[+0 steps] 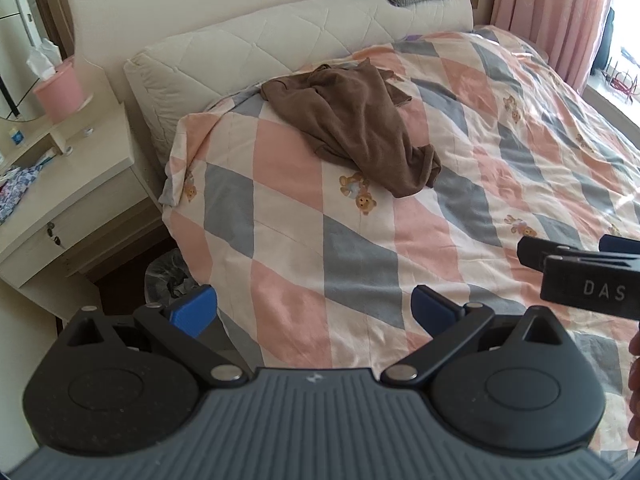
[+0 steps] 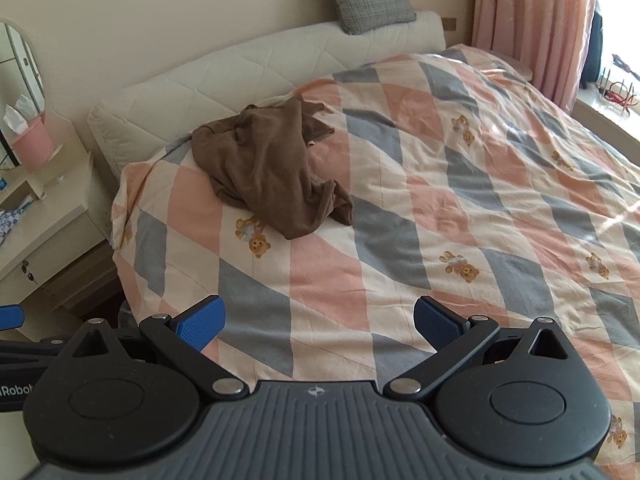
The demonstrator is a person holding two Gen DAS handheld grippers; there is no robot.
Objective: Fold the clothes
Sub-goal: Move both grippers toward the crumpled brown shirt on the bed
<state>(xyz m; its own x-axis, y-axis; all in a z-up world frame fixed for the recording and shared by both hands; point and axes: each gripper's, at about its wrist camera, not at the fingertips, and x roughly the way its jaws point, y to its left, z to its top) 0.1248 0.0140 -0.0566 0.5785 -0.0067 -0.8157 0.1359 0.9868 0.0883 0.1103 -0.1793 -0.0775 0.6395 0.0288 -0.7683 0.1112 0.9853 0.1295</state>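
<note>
Bed (image 1: 400, 240) under a checked quilt (image 2: 440, 208). Brown garment (image 1: 360, 128) lies crumpled near the headboard (image 1: 280, 44), unfolded, likely awaiting spreading. Left claw (image 1: 314, 312) and right claw (image 2: 320, 320) hover well short of it, both spread wide, holding nothing.

Soft matt brown cloth garment (image 1: 356, 120), crumpled cotton-like quilt (image 1: 320, 248), stitched padded cloth headboard (image 1: 280, 40), matt black plastic left gripper (image 1: 314, 312) with dimpled blue pads (image 1: 192, 312)
</note>
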